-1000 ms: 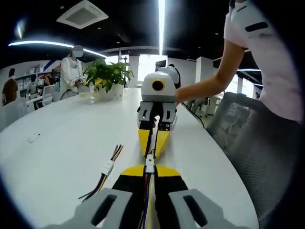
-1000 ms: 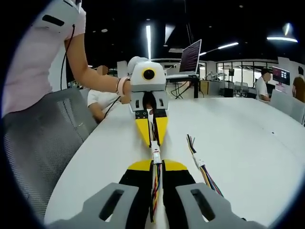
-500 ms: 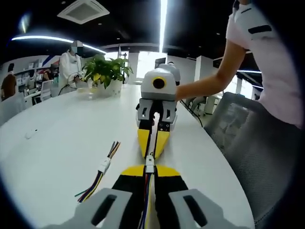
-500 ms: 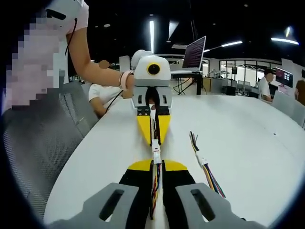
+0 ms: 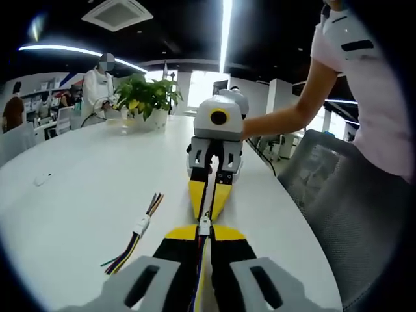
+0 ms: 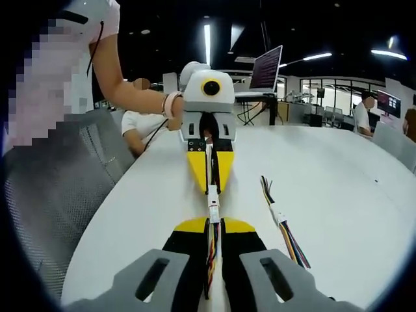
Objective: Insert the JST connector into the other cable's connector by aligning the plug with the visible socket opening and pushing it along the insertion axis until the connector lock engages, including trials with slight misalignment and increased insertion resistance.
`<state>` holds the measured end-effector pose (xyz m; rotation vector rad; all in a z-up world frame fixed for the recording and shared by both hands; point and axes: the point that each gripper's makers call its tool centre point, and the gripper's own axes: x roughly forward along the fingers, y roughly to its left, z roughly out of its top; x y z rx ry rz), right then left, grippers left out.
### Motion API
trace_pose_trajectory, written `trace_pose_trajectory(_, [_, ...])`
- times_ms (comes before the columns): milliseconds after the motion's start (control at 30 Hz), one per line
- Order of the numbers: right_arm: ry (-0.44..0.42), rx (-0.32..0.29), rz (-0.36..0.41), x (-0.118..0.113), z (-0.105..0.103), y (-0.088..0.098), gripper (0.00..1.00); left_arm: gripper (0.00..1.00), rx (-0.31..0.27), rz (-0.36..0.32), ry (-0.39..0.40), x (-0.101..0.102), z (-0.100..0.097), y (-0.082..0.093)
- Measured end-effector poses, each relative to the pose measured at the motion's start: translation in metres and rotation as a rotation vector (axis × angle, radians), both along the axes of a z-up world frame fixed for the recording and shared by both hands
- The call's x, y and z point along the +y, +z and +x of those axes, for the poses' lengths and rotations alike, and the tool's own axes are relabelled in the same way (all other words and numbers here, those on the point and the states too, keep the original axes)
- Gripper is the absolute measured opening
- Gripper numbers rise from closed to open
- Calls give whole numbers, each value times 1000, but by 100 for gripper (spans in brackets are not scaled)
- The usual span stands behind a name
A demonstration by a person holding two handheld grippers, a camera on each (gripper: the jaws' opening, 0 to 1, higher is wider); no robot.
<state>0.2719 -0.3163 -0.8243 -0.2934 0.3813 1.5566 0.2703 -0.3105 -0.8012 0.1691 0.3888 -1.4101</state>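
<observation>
- Overhead, a long ceiling light strip (image 5: 224,32) runs above a wide white counter (image 5: 78,195).
- Left tool (image 5: 205,237) pinched tight on a JST cable (image 5: 199,273); its connector (image 5: 205,226) meets the right tool (image 6: 213,229), also clamped on a cable.
- Spare wire harness (image 5: 133,240) lies at 9 o'clock.
- Potted plant (image 5: 146,101) at 11 o'clock; grey mesh chair (image 5: 344,208) at 3 o'clock.

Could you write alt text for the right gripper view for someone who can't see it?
Two yellow-and-black grippers, right gripper and left gripper, meet tip to tip over a white table, joining small white wire connectors. A spare multicoloured wire bundle lies beside them.
</observation>
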Motion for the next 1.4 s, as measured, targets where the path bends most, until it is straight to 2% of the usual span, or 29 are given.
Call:
trace_pose_trajectory(133, [1,-7,-11,-1,1,-2,3,0,14,-3,4,0,-1,0])
trace_pose_trajectory(600, [10,-12,-52,-2,-2,-4,3,0,9,20,-16,-2,-4,-3])
trace_pose_trajectory(833, [-2,-5,-59,-1,-2,-3,3,0,-8,31,-25,-2,-2,-4])
trace_pose_trajectory(1200, [22,-51,-125,2,-4,-3,3,0,-24,50,-38,-3,-3,-7])
trace_pose_trajectory(1400, [0,-34,-128,1,-1,-1,3,0,-35,49,-34,-1,-1,-6])
